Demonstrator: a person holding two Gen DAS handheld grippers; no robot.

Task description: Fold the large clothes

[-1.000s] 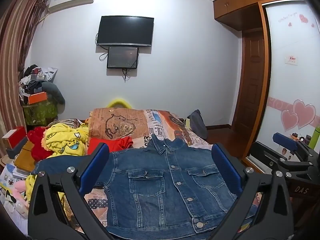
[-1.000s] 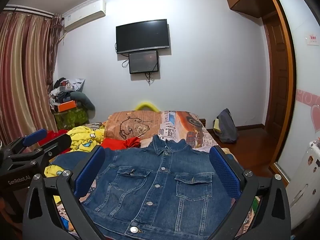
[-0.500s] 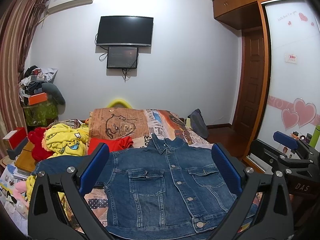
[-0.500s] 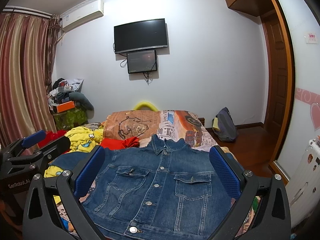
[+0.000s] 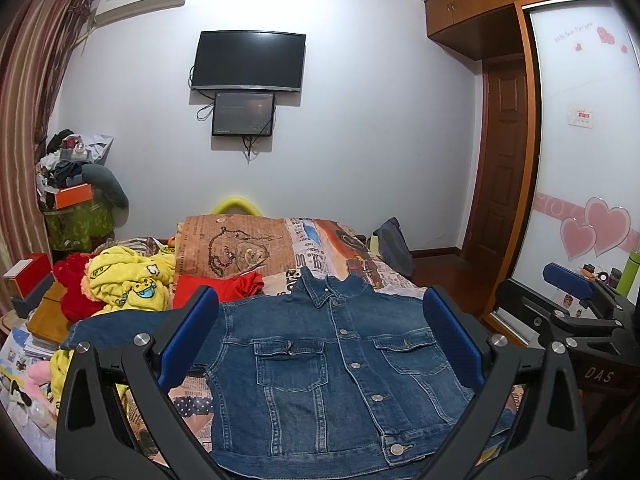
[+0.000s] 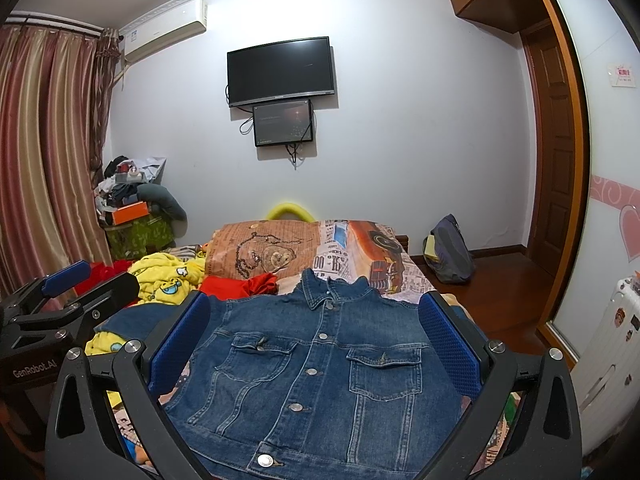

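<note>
We've got the denim jacket [image 5: 320, 364] spread front-up on the bed [image 5: 320, 240], buttoned, w/ its hem along the near edge and collar toward the far end, where the pillows sit. Long axis runs hem-to-collar, i.e. near edge to far end, slightly skewed in the left wrist view. One sleeve stretches out flat toward the left edge; the other isn't visible, maybe tucked under or hanging off the right edge, can't tell.

Both tools hang above the hem, touching nothing. Left gripper [image 5: 320, 340]: jaws spread wide, nothing between them. Right gripper [image 6: 316, 344]: same, wide apart and empty. Each shows up at the side of the other's view.

Risks as we see them:
- Denim is thick and stiff, so a shallow pinch could slip off, or catch only the top layer and drag the front panel off the back.
- Hem lies right at the near edge; a pull toward us may slide the whole jacket off the bed.
- Yellow clothes [image 5: 128, 280] and a red garment [image 5: 224, 286] lie near the sleeve and shoulder at the left; swinging the sleeve over could snag them into the fold.
</note>
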